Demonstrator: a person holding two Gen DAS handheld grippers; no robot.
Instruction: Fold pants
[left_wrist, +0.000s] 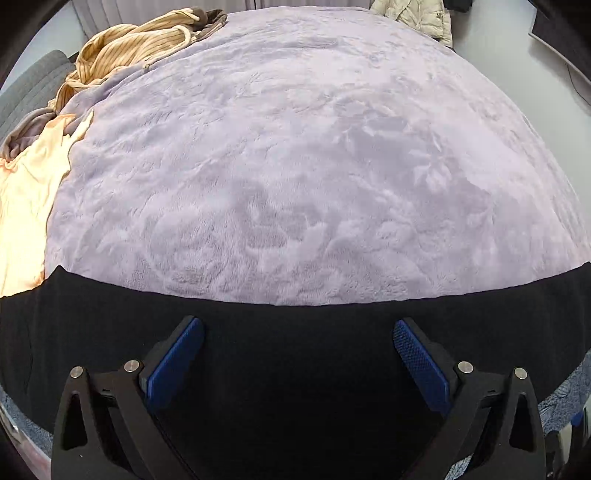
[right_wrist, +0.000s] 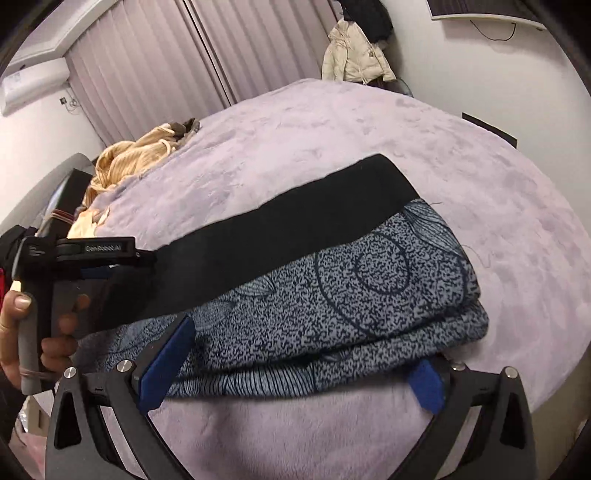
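Observation:
The pants (right_wrist: 332, 295) lie folded on the lilac fleece blanket (right_wrist: 406, 140): blue-grey speckled fabric with dark line prints and a broad black band (right_wrist: 280, 225) along the far side. My right gripper (right_wrist: 306, 343) is open at the near fold. The fabric lies between its blue pads (right_wrist: 166, 365), and the right fingertip is tucked under the cloth. In the left wrist view my left gripper (left_wrist: 298, 326) stands open just over the black band (left_wrist: 295, 369), nothing pinched. A hand (right_wrist: 14, 325) holds the left gripper (right_wrist: 110, 266) at the pants' left end.
A tan striped garment (left_wrist: 136, 48) and a peach garment (left_wrist: 29, 192) lie heaped on the blanket's (left_wrist: 295, 166) left side by a grey headboard (left_wrist: 33, 85). A cream jacket (right_wrist: 351, 55) hangs beyond the far edge, by the curtains (right_wrist: 184, 55).

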